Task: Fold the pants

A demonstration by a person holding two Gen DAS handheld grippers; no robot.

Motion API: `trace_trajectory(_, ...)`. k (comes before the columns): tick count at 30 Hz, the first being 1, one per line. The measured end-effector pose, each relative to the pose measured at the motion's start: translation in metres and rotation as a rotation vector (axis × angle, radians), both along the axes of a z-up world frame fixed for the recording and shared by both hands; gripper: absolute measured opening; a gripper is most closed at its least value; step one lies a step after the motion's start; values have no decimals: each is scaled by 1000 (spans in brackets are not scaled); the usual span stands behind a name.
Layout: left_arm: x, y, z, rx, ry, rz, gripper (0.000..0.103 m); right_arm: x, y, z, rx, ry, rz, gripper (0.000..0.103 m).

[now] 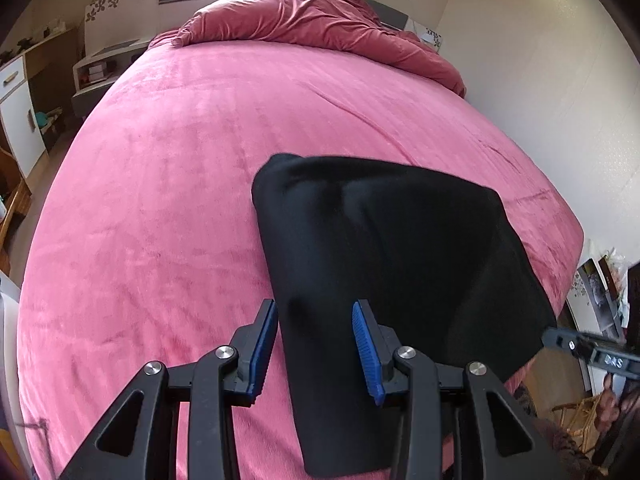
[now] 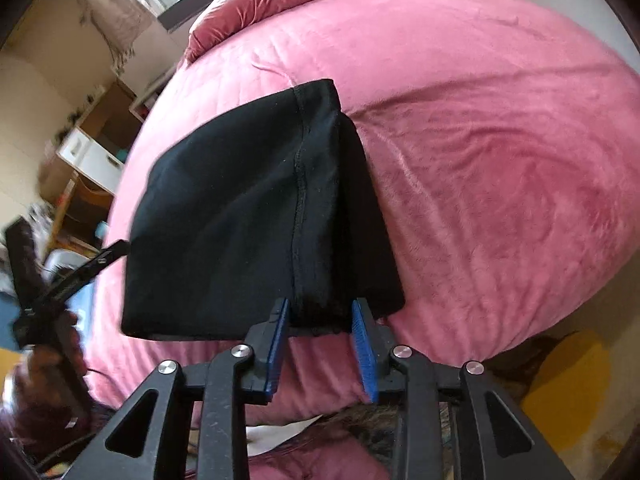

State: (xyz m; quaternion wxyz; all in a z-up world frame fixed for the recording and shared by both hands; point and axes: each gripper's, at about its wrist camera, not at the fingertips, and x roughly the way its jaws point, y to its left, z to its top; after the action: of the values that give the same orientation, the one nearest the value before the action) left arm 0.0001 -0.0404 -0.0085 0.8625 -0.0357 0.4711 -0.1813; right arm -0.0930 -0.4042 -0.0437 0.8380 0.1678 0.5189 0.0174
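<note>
Black pants (image 2: 240, 208) lying folded into a compact packet near the bed's (image 1: 160, 160) near edge.
Both the left tongs (image 1: 316, 344) and the right tongs (image 2: 320, 340) stand open, gripping nothing; folding appears essentially finished, with perhaps only smoothing left.

Matt black cloth pants (image 2: 248, 208) lie on a plush pink bedspread (image 1: 160, 200).

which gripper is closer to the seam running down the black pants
Right. The right gripper is open with the near end of the seam between its fingers. The left gripper is open at the opposite edge of the pants.
</note>
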Motion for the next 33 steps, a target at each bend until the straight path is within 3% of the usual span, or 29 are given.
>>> trace_trajectory(2,-6,-2,-3,3,0,-13,39,-1,3,3,-30,-8,4,12)
trace_trajectory(3,-9,-3,-3,9,-5,-18,39,-3,3,7,-45,-19,10,11)
trace_trajectory(5,-15,-6,-7,19,2,-41,39,-8,5,12,-75,-24,25,10)
trace_trajectory(10,-17,-13,-14,58,-1,-59,40,-4,3,-14,-97,41,24,9)
trace_trajectory(16,-8,-6,-26,22,64,-32,48,-1,-3,-28,-93,68,9,9)
trace_trajectory(25,-18,-4,-13,24,-1,-15,48,-7,8,-10,-124,44,41,14)
trace_trajectory(29,-22,-5,-6,36,-30,-19,48,-8,12,13,-214,-11,47,22)
trace_trajectory(33,-28,-2,2,36,-50,-12,48,2,19,32,-192,-75,63,26)
